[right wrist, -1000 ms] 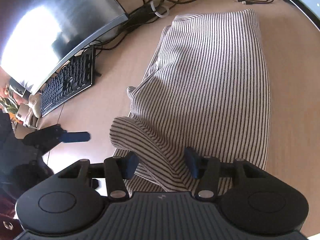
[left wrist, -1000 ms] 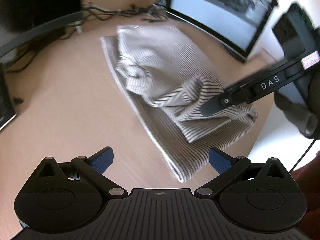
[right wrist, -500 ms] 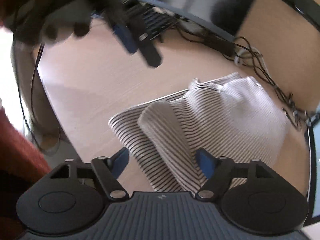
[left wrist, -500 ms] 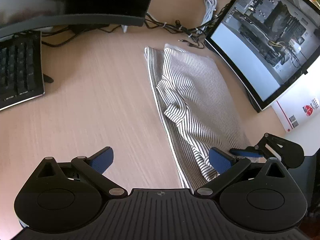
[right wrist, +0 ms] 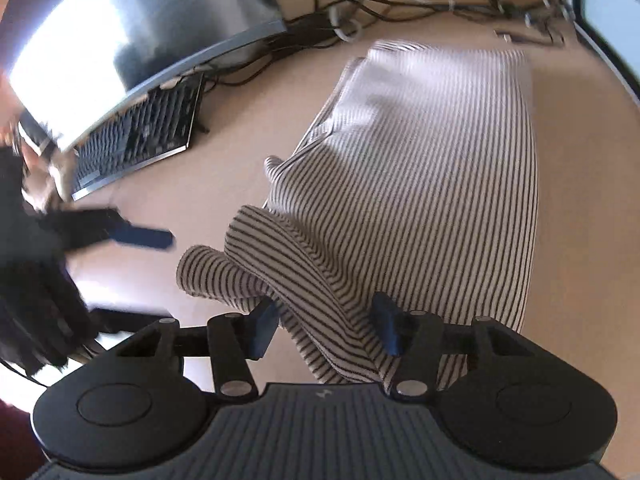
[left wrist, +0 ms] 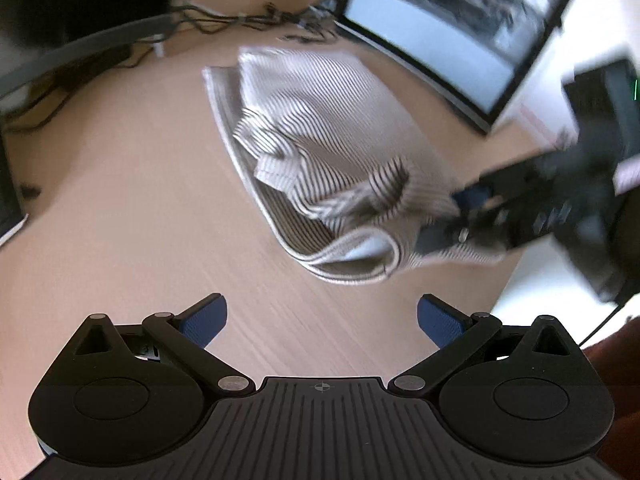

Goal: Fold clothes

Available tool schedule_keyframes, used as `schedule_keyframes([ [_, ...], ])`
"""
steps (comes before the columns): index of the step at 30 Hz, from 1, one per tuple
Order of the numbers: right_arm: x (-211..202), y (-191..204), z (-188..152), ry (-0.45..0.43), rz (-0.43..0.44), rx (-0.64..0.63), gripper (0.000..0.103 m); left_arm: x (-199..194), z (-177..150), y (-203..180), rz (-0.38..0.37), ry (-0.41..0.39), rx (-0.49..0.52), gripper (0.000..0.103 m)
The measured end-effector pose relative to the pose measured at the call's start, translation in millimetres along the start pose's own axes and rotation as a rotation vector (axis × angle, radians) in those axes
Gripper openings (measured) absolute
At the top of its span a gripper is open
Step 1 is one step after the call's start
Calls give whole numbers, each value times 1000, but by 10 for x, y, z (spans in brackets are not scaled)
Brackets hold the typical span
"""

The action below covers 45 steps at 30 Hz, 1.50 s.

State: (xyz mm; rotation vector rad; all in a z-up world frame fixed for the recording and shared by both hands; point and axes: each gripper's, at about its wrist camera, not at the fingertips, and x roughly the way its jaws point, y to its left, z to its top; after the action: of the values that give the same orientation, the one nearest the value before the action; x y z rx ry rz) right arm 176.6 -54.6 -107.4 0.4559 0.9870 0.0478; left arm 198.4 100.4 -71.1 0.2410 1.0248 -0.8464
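Looking along the left tool (left wrist: 322, 320), I see its blue pads spread wide over bare worktop (left wrist: 120, 208) with nothing between them; it hangs short of the striped garment (left wrist: 320, 132), I'd guess waiting its turn for the next fold. The garment lies as a long, partly folded band across the middle of the worktop, its near end rumpled and curled up. The right tool (left wrist: 460, 216) reaches into that near end from the right, blurred, so its grip can't be read from here. A curved monitor (left wrist: 440, 40) stands behind the cloth on the right, and a tangle of cables (left wrist: 240, 24) runs along the back.

From the right tool's (right wrist: 326, 326) own camera, a raised ridge of the striped garment (right wrist: 420, 160) runs between the fingers. The jaws have just been closing, and stand about half open around that fold; whether the pads truly press it I cannot tell, since a small gap seems to show on either side. Probably the fold is being gathered to carry it over. The left tool (right wrist: 136, 236) hovers to the left over bare wood. A keyboard (right wrist: 140, 136) sits beneath a second monitor (right wrist: 120, 40), with cables (right wrist: 380, 4) strung behind.
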Motion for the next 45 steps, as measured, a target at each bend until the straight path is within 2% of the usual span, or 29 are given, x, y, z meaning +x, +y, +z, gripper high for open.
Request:
schedule_keyframes([
  [2, 26, 5, 15, 0, -1, 1, 51, 141, 19, -108, 60, 15, 60, 103],
  [4, -7, 103, -16, -18, -35, -69, 50, 249, 76, -178, 114, 15, 78, 103],
  [6, -65, 237, -59, -54, -83, -189, 62, 267, 157, -161, 106, -1, 28, 103],
  [7, -100, 326, -141, -90, -128, -278, 68, 263, 196, -122, 77, -7, -18, 103],
  [8, -137, 422, -242, -132, -180, -376, 78, 259, 234, -83, 49, -14, -65, 103],
  [9, -132, 497, -352, -171, -241, -477, 80, 255, 272, -45, 20, -20, -111, 103],
  [11, -20, 584, -543, -206, -341, -648, 80, 250, 347, 33, -37, -32, -203, 103],
  [14, 226, 643, -715, -220, -444, -780, 80, 289, 417, 131, -122, -30, -323, 103],
  [15, 293, 639, -724, -230, -481, -795, 73, 297, 431, 152, -158, -37, -353, 103],
  [16, 353, 620, -696, -234, -512, -797, 61, 299, 445, 169, -192, -44, -379, 103],
  [17, 356, 586, -625, -226, -516, -779, 38, 268, 453, 166, -218, -53, -381, 103],
  [20, 293, 491, -412, -207, -526, -741, 29, 116, 476, 158, -270, -92, -360, 103],
  [24, 49, 414, -295, -206, -591, -794, 25, -118, 536, 327, -226, -160, -345, 103],
  [27, -113, 417, -325, -134, -574, -843, 24, -55, 666, 388, -170, -184, -351, 103],
  [29, -220, 478, -380, -61, -534, -893, 24, 74, 789, 337, -164, -192, -322, 95],
  [32, -442, 666, -482, 54, -505, -989, 24, 322, 933, 193, -205, -190, -254, 78],
  [36, -788, 894, -390, 181, -486, -1140, 24, 600, 1023, 87, -280, -189, -200, 61],
  [38, -964, 985, -265, 210, -462, -1231, 24, 716, 1029, 61, -317, -171, -191, 55],
  [40, -992, 1033, -96, 217, -439, -1342, 24, 828, 1022, 20, -310, -130, -171, 51],
  [43, -776, 940, 140, 202, -408, -1451, 25, 874, 994, 67, -341, -123, -179, 51],
  [45, -568, 823, 231, 205, -364, -1506, 26, 905, 990, 123, -351, -117, -208, 45],
])
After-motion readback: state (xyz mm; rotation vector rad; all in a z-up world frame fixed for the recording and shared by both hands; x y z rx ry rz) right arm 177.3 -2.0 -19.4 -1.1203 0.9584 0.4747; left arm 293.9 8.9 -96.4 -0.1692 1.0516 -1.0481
